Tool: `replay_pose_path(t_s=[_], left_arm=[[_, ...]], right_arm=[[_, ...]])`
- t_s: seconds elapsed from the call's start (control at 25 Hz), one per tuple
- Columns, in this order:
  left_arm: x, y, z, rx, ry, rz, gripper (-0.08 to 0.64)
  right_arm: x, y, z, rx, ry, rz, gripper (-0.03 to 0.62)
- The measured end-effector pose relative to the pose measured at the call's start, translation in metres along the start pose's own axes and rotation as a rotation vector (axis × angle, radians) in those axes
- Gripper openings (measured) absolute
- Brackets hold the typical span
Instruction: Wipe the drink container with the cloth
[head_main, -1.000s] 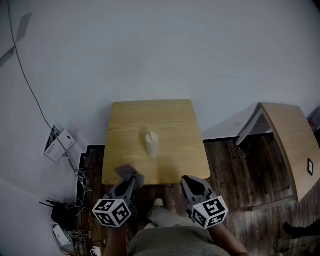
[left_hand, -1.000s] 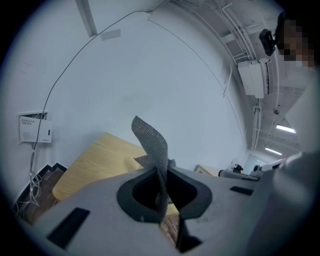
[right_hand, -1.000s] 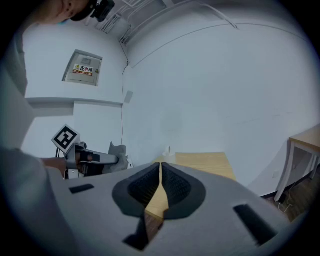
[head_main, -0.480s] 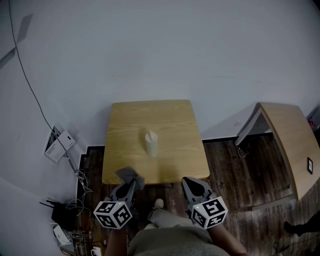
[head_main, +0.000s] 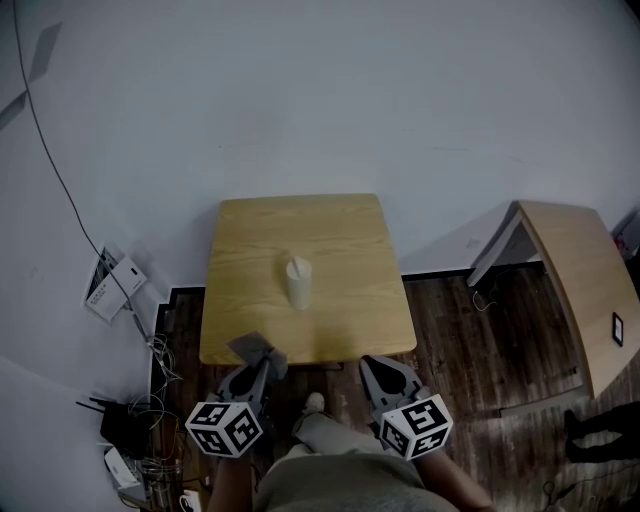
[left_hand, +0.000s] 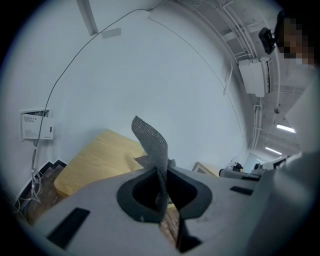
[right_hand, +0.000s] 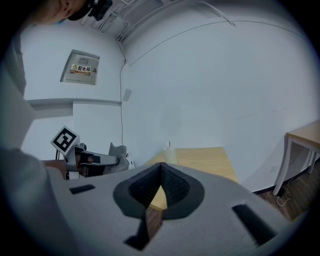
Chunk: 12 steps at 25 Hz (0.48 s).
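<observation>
Left hand-held gripper (head_main: 256, 372) pinches the cloth (head_main: 254, 348); right hand-held gripper (head_main: 383, 372) is pressed together, empty. Drink container (head_main: 298, 282) stands mid-way on the bench (head_main: 250, 240), well apart from both. Wiping not begun; I judge the cloth must next be brought against it.

Square wooden table (head_main: 340, 230), second wooden table (head_main: 575, 290) at right, tangled cables (head_main: 160, 462) at left, dark plank floor (head_main: 470, 340)

The right gripper (right_hand: 160, 167) is noted with jaws just closed together, nothing between them. In the head view, the table (head_main: 340, 230) is registered slightly higher and further left.
</observation>
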<state>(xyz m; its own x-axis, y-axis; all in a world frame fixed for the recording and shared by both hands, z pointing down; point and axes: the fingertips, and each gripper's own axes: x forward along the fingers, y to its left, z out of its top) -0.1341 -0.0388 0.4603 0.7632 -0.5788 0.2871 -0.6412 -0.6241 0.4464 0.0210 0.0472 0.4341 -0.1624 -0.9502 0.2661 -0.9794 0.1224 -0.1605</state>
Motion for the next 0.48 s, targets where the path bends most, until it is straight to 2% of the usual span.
replay_pose_path(t_s=[0.48], left_arm=[[0.0067,-0.0051,0.0022,0.016,0.008,-0.018,0.021]], right_arm=[[0.0007,-0.0021,0.0007,-0.011,0.006,-0.004,0.000]])
